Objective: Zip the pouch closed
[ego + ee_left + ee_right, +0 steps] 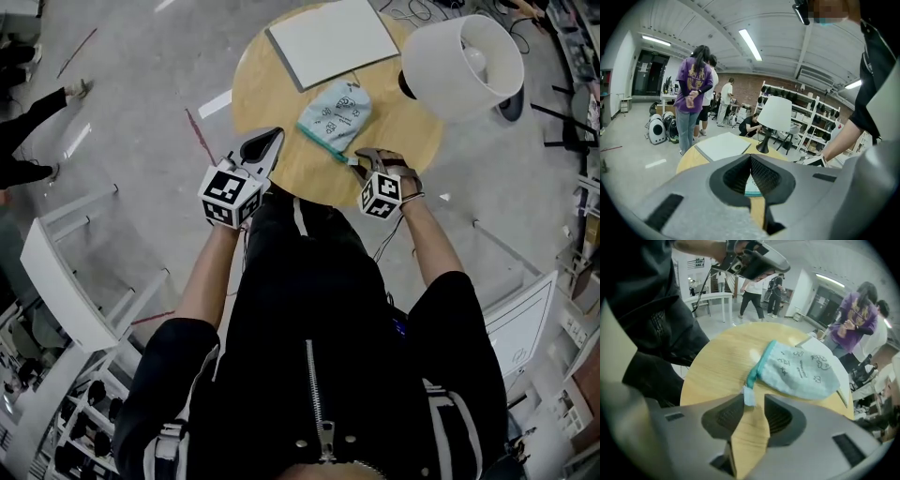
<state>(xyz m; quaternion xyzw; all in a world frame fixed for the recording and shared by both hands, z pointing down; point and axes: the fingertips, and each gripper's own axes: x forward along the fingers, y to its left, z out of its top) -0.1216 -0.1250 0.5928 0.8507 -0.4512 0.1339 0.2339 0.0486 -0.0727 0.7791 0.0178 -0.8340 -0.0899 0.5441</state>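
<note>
A pale blue pouch (pixel 336 114) with a teal zip edge lies flat on the round wooden table (pixel 272 103). In the right gripper view the pouch (pixel 797 369) lies just past the jaws, and its small pale zip pull (pixel 749 396) sticks out between the tips. My right gripper (pixel 362 158) (pixel 754 401) stands open at that zip end, and its pads are clear of the pull. My left gripper (pixel 274 137) (pixel 751 158) is shut on nothing at the table's near-left edge, a little short of the pouch. Only a teal sliver of the pouch (pixel 753 188) shows behind its jaws.
A white board (pixel 333 39) lies at the table's far side. A lamp with a wide white shade (pixel 464 66) stands at the far right, close to the pouch. White racks (pixel 66 281) surround the table on the floor. People stand in the background (pixel 693 93).
</note>
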